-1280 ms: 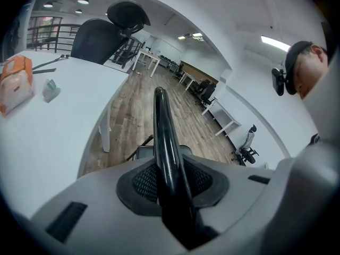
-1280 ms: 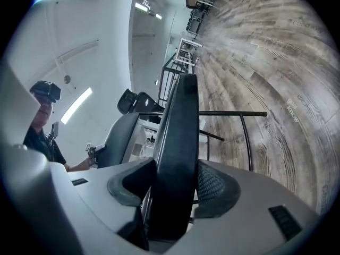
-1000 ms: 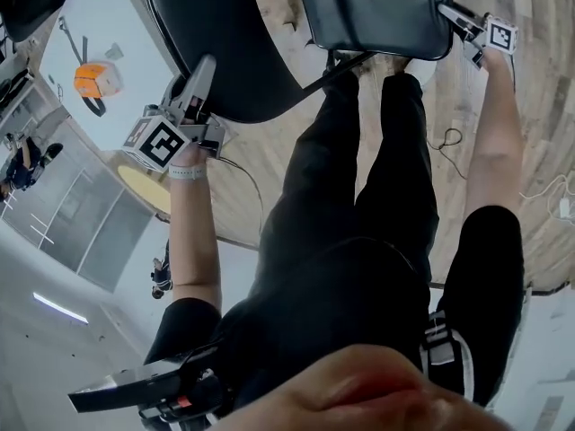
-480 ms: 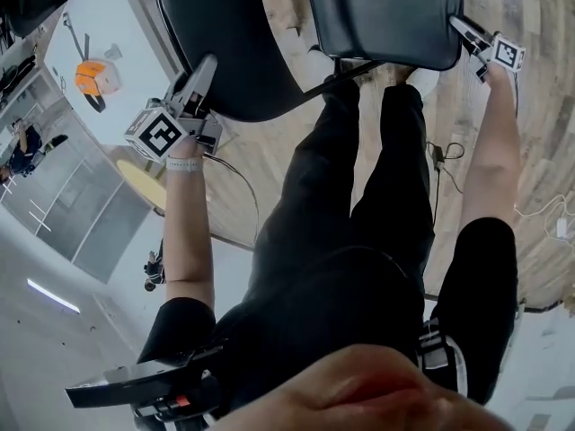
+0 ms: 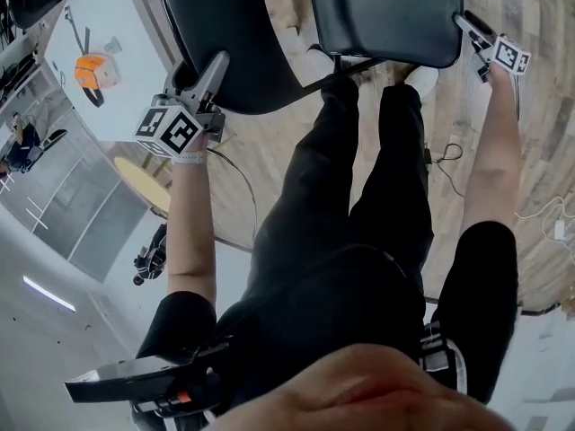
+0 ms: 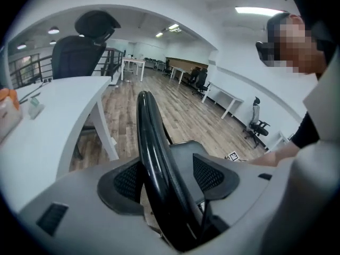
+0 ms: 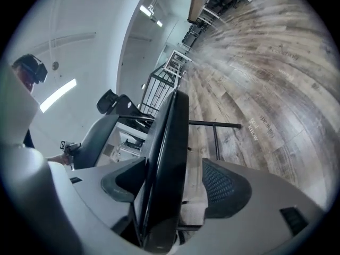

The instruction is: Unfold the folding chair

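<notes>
The left tool (image 5: 214,65) astride the backrest (image 5: 238,34) and the right tool (image 5: 469,25) astride the seat (image 5: 386,12) of the folding chair (image 5: 349,67) are both opening wide, likely releasing because the two halves stand apart.

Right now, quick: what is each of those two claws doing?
Left gripper: jaws opening, black chair rim between them.
Right gripper: jaws opening, chair panel edge between them.
</notes>
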`<state>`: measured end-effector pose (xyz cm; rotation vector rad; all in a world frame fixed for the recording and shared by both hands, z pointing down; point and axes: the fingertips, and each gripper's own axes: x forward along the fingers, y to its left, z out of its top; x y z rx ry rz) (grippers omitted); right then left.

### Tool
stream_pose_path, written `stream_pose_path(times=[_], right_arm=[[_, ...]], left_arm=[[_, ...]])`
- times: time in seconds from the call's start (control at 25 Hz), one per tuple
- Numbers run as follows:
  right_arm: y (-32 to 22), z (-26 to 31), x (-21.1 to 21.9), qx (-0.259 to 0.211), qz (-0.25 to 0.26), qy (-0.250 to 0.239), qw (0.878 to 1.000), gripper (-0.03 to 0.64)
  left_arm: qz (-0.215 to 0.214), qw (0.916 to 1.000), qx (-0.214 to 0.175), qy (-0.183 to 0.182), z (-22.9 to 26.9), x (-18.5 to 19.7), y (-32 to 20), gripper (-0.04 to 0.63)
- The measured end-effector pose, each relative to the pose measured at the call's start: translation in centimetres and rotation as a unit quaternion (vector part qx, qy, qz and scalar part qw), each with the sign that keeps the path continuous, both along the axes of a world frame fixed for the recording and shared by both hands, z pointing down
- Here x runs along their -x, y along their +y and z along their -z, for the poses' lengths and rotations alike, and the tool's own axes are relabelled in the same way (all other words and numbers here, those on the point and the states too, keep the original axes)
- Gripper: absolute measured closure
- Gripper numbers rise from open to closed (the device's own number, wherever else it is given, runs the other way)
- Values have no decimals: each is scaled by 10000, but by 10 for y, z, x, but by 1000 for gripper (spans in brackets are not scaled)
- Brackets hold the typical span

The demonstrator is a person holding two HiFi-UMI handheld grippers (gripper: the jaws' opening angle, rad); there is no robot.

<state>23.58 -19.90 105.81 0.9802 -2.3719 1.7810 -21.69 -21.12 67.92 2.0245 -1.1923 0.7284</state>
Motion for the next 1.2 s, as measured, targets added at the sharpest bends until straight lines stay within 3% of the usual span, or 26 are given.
stream_pose_path(times=[0.16, 0.32, 0.48, 0.68, 0.92, 1.2], right_arm=[[-9, 5, -11, -15, 148, 865, 9961, 296], [-33, 52, -18, -711, -126, 1634, 9839, 298], [-21, 111, 14, -1236, 125, 1868, 9745, 298], [26, 279, 66, -2172, 747, 1783, 9568, 300], [65, 488, 120, -2988, 869, 1315, 9412, 301], [76, 674, 158, -4326, 897, 1264, 8882, 318]], left_arm=[[277, 9976, -505, -380, 22, 20, -5, 331], [281, 9937, -948, -529, 52, 24, -3, 331], [35, 9922, -1161, -455, 76, 1, 14, 331], [-601, 9889, -1339, 213, 140, -88, 54, 333], [-1236, 9684, -1944, 953, 229, -166, 80, 333], [-1424, 9374, -2601, 1829, 316, -193, 85, 334]])
